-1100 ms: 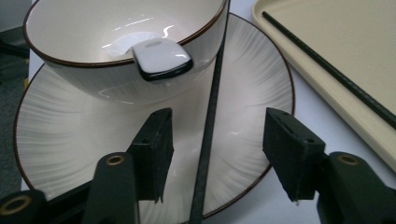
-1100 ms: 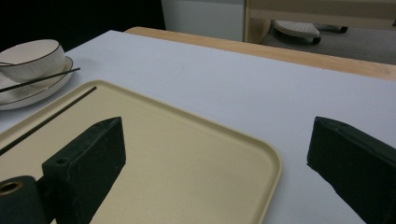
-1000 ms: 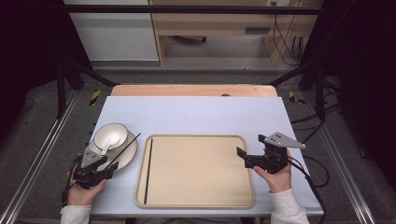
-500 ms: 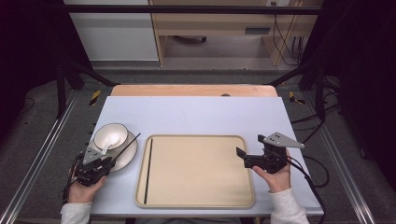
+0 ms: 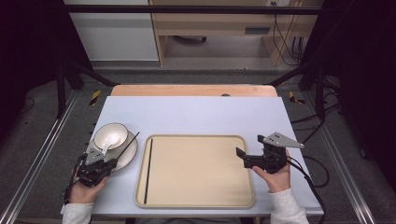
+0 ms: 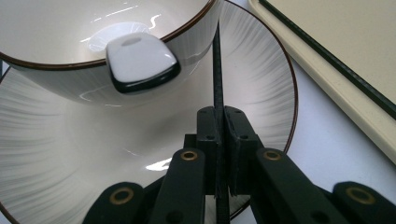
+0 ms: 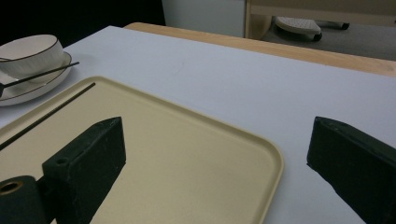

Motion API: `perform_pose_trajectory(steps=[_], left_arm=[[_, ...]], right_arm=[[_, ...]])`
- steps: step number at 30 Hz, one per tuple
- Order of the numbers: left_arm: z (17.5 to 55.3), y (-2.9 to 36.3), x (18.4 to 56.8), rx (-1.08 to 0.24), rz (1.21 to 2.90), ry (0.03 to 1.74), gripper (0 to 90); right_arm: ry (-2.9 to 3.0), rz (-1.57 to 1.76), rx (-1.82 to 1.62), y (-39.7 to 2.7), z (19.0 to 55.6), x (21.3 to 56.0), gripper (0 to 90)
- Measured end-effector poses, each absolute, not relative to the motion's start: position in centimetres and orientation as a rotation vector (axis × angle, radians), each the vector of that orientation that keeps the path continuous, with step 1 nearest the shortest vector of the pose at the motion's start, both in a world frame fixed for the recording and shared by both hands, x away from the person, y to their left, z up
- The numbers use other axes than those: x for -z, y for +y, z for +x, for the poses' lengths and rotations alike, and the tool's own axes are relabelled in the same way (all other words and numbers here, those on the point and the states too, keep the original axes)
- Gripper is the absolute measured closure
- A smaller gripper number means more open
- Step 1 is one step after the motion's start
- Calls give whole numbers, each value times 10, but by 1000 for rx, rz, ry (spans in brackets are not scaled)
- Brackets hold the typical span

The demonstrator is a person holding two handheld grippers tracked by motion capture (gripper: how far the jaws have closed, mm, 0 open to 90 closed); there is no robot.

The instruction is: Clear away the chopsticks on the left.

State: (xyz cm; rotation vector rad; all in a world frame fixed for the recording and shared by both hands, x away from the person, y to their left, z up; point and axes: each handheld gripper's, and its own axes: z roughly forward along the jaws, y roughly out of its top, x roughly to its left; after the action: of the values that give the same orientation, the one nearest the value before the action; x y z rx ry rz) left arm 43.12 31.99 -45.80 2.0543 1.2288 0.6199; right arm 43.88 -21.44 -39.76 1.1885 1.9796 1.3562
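A white bowl (image 5: 111,134) with a white spoon (image 5: 108,143) in it stands on a white plate (image 5: 132,152) at the table's left. A thin black chopstick (image 5: 127,145) lies across the plate's right side beside the bowl. My left gripper (image 5: 111,162) has just been closing and is now shut on this chopstick (image 6: 217,70); in the left gripper view the pads (image 6: 237,140) press on it from both sides. A second black chopstick (image 5: 148,170) lies along the left side of the beige tray (image 5: 196,203). My right gripper (image 5: 243,157) stands open over the tray's right edge with nothing between its fingers.
The tray (image 7: 261,154) takes up the middle of the pale table. In the right gripper view the bowl (image 7: 30,51) and plate sit far off at the upper left. A wooden strip runs along the table's far edge, with shelving and cables beyond.
The left gripper's jaws have come together on the chopstick at the plate. Both hands have stayed where they were.
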Motion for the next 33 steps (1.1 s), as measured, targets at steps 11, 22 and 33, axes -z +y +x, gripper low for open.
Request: perform_pose_trajectory(steps=[11,22,33], left_arm=[[425,314,450,-633,2021,1213,854],[415,297,438,-668,1960,1207,855],[405,278,429,-653,1899,1202,855]], right_arm=[[1978,1189,-1355,-214,439,398,46],[1969,1186,-1357,-216,438,396,44],[1956,1185,-1361,-217,437,395,42]])
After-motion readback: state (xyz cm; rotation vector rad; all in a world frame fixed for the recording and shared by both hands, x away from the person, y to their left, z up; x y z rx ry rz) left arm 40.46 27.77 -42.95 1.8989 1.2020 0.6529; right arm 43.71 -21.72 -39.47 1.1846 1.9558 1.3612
